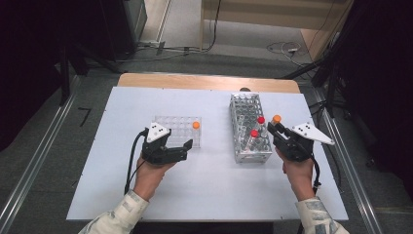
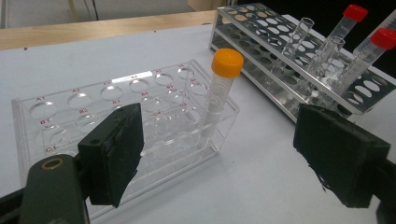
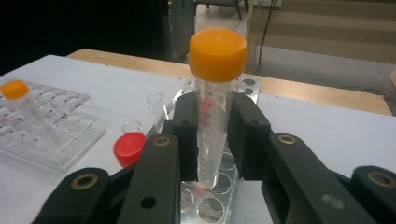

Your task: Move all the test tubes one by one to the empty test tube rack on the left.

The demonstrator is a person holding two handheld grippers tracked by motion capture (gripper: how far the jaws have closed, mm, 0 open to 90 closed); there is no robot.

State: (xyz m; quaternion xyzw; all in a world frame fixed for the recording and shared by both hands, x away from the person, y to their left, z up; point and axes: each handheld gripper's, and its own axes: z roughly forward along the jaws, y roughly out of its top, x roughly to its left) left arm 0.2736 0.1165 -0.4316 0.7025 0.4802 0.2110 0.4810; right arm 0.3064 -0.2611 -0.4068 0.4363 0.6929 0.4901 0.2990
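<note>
The worktop (image 1: 204,185) is a white sheet over a wooden top, standing on grey floor with cables trailing along the far wall.

Two racks stand on it. A clear plastic rack (image 1: 178,130) sits left of centre and carries one orange-capped tube (image 1: 196,125) in its far right corner. A metal wire rack (image 1: 249,127) sits right of centre, well apart from the plastic one, and carries two red-capped tubes (image 1: 257,126) together with open glass tubes (image 2: 299,37).

My left claw (image 1: 182,148) rests at the near edge of the plastic rack. Its jaws stand wide apart with nothing between them; in the left gripper view, one pad (image 2: 114,149) lies in front of the rack and the other over bare worktop.

My right claw (image 1: 276,127) is at the right side of the metal rack. Its jaws are closed on a second orange-capped tube (image 3: 214,107), clamping the clear body below the cap. The tube is upright. In the right gripper view, its rounded lower end hangs just above the rack's perforated top plate, clear of the holes.
</note>
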